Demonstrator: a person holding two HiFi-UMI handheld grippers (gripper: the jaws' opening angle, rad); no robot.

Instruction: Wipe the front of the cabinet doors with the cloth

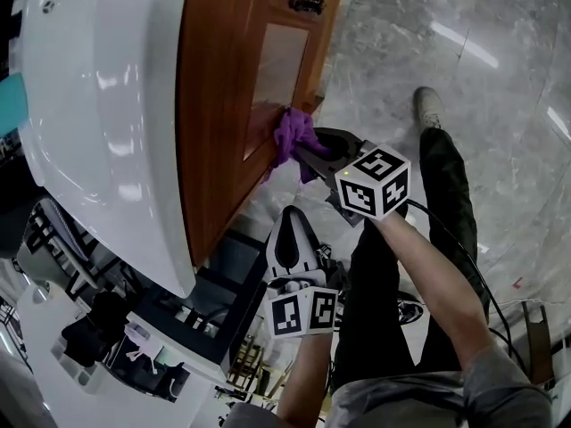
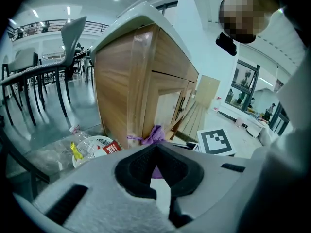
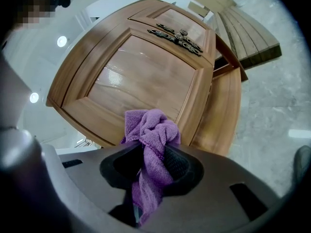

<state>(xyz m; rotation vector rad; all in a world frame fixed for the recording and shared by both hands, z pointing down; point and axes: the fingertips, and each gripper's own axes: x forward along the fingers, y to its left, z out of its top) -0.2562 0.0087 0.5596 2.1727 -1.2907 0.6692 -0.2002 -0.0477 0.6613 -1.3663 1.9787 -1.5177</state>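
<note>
The purple cloth [image 1: 294,139] is bunched against the wooden cabinet door [image 1: 223,105], low on its frame below the recessed panel. My right gripper [image 1: 310,154] is shut on the cloth, and its marker cube [image 1: 375,182] sits behind it. In the right gripper view the cloth [image 3: 151,130] bulges out of the jaws of my right gripper [image 3: 153,152] and touches the door [image 3: 141,76]. Dark metal handles [image 3: 177,35] sit further up. My left gripper [image 1: 290,219] hangs back from the cabinet, shut and empty. In its own view my left gripper [image 2: 158,152] faces the cloth [image 2: 154,134] and the cabinet [image 2: 126,86].
The cabinet has a glossy white top [image 1: 98,105]. Wooden planks [image 3: 243,28] lean beside it on the grey marble floor [image 1: 464,69]. A white basket of litter [image 2: 95,147] stands by the cabinet's side, with chairs [image 2: 29,81] beyond. A person's shoe [image 1: 428,105] is on the floor.
</note>
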